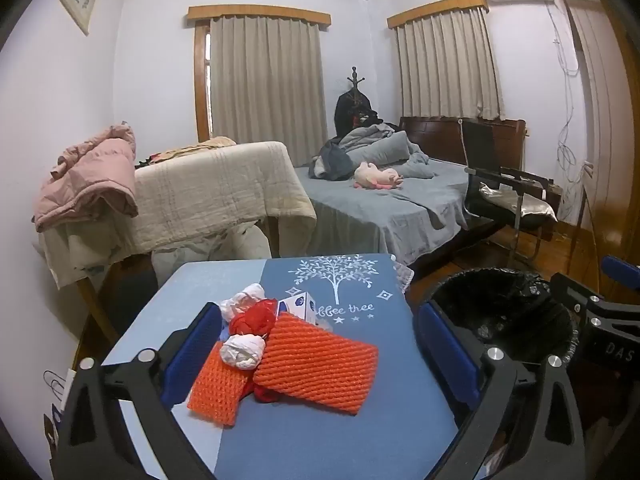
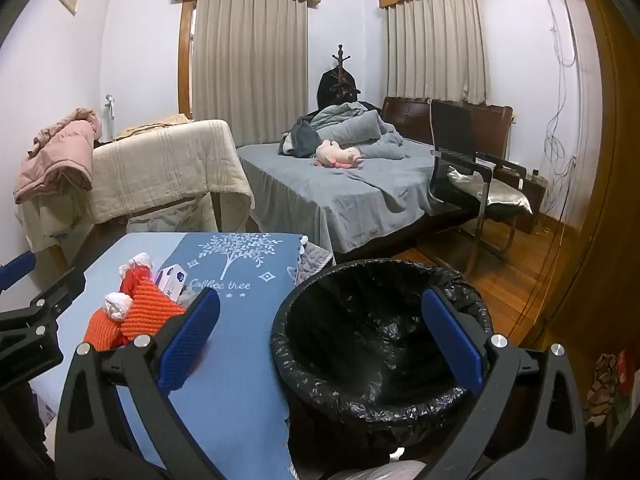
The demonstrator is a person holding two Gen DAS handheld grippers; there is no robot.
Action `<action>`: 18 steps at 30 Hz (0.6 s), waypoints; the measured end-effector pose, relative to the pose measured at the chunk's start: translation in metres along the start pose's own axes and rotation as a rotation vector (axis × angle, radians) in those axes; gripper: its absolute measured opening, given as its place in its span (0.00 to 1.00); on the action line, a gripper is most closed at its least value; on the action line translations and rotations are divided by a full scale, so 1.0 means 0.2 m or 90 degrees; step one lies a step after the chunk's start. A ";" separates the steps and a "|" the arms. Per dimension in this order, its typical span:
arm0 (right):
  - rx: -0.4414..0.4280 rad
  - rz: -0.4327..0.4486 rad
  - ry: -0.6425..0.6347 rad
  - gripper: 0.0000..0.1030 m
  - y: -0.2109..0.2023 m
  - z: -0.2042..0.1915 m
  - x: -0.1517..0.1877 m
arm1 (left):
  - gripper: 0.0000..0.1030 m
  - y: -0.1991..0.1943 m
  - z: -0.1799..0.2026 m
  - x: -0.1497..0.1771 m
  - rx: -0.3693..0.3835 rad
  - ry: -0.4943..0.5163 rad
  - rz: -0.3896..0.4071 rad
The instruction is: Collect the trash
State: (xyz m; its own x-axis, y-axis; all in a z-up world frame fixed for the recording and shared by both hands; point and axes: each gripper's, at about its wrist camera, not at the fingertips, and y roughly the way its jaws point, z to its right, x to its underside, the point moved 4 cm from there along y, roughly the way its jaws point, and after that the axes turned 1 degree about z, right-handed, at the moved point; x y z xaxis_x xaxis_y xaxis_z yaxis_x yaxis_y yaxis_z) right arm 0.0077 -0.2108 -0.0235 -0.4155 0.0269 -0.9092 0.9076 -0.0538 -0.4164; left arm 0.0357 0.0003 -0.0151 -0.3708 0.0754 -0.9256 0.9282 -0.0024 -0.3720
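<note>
- The left hand-held gripper (image 1: 318, 354) is spread wide around the trash pile (image 1: 288, 348) on the worktop (image 1: 320, 432), grasping nothing.
- The right hand-held gripper (image 2: 320, 336) hangs released above the lined bin (image 2: 380, 344).
- Risk: clamping the pile could catch only one foam net, scattering the loose tissue wads.

small box (image 1: 299, 307) half hidden behind orange foam net (image 1: 316, 362), bin (image 2: 376, 344) bottom unseen

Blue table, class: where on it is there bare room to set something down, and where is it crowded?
Bare: the table's near end between the left gripper's open fingers, and the strip by the tree print. Crowded: the orange nets, tissue wads and small box.
</note>
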 end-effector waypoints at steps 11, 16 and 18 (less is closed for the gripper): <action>0.000 0.002 0.000 0.95 0.00 -0.01 0.00 | 0.94 0.01 -0.02 0.00 -0.002 0.000 -0.006; 0.000 0.003 0.000 0.95 0.00 -0.01 0.00 | 0.94 0.01 -0.02 0.00 -0.002 0.000 -0.006; 0.001 0.003 -0.001 0.95 0.00 -0.01 -0.01 | 0.94 0.01 -0.02 0.00 -0.002 -0.001 -0.006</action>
State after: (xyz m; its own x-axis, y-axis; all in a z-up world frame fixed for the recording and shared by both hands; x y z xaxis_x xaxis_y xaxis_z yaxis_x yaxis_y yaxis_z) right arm 0.0080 -0.2090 -0.0225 -0.4110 0.0251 -0.9113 0.9096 -0.0554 -0.4118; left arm 0.0379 0.0039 -0.0156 -0.3803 0.0742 -0.9219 0.9245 0.0007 -0.3813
